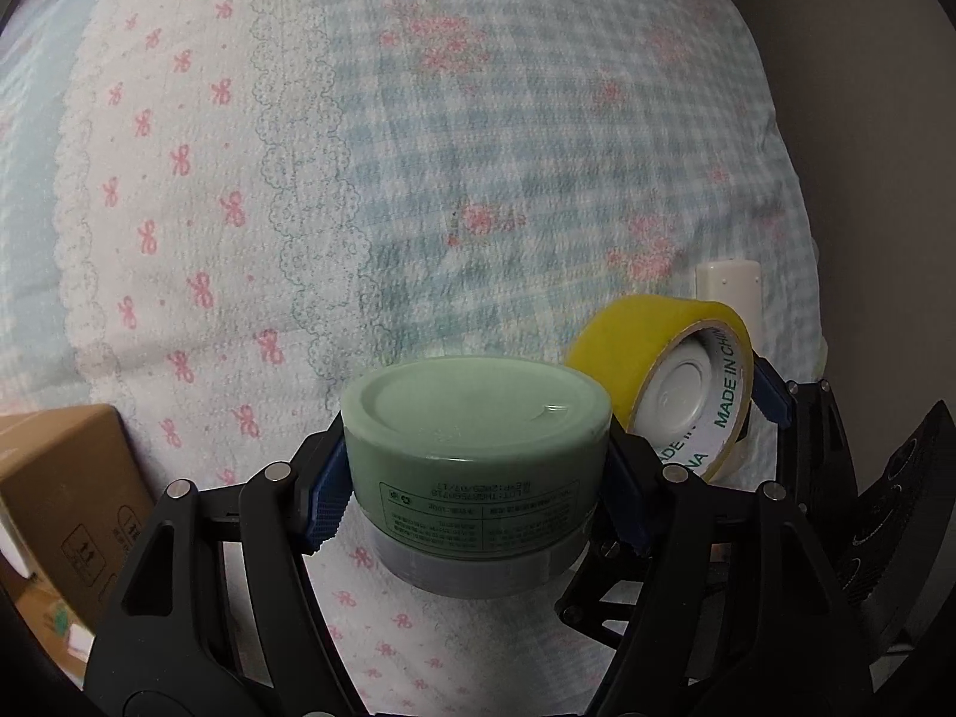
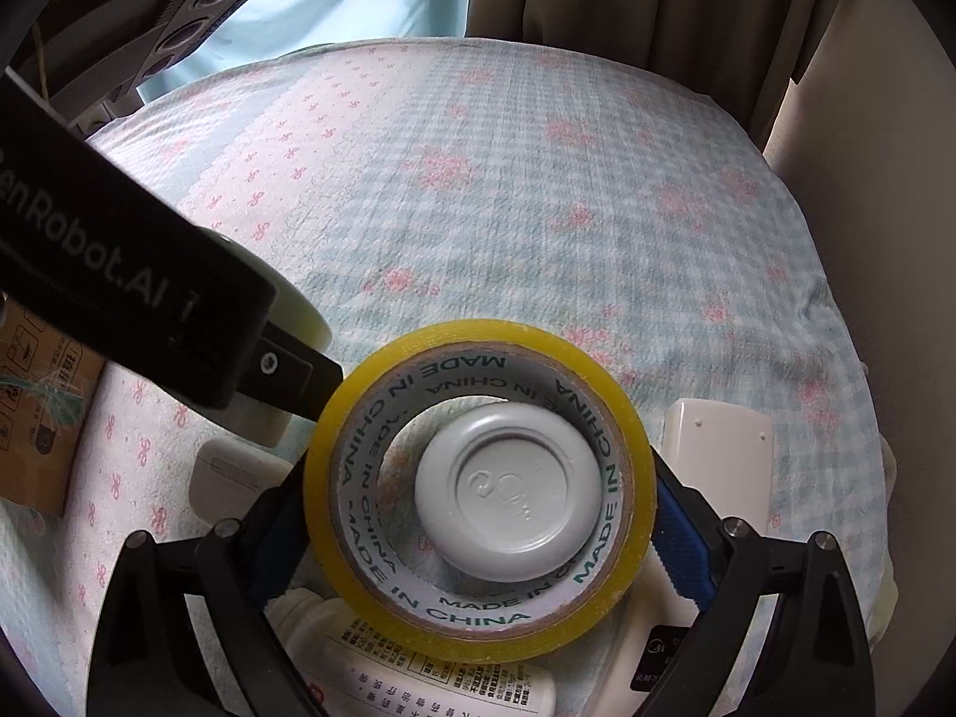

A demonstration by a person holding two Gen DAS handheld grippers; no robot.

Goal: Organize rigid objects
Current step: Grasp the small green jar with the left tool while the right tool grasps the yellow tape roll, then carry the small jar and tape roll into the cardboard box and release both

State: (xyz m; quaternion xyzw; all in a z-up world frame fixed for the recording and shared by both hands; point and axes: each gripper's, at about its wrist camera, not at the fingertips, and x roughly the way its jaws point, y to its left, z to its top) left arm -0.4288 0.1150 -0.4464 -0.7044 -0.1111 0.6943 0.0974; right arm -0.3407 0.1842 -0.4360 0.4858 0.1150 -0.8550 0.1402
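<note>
A cardboard box (image 1: 66, 490) sits at the bed's (image 1: 418, 179) left edge. The left hand-held gripper (image 1: 478, 478) clamps a green jar (image 1: 475, 454); the right hand-held gripper (image 2: 478, 514) grips a yellow tape roll (image 2: 478, 490). Remote (image 2: 717, 454), earbud case (image 2: 239, 472) and tubes (image 2: 442, 675) remain loose, so sorting looks barely begun.

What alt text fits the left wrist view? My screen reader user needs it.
The left gripper clamps a pale green jar above a floral bedspread. To its right, the right gripper holds a yellow tape roll; a cardboard box sits lower left.
</note>
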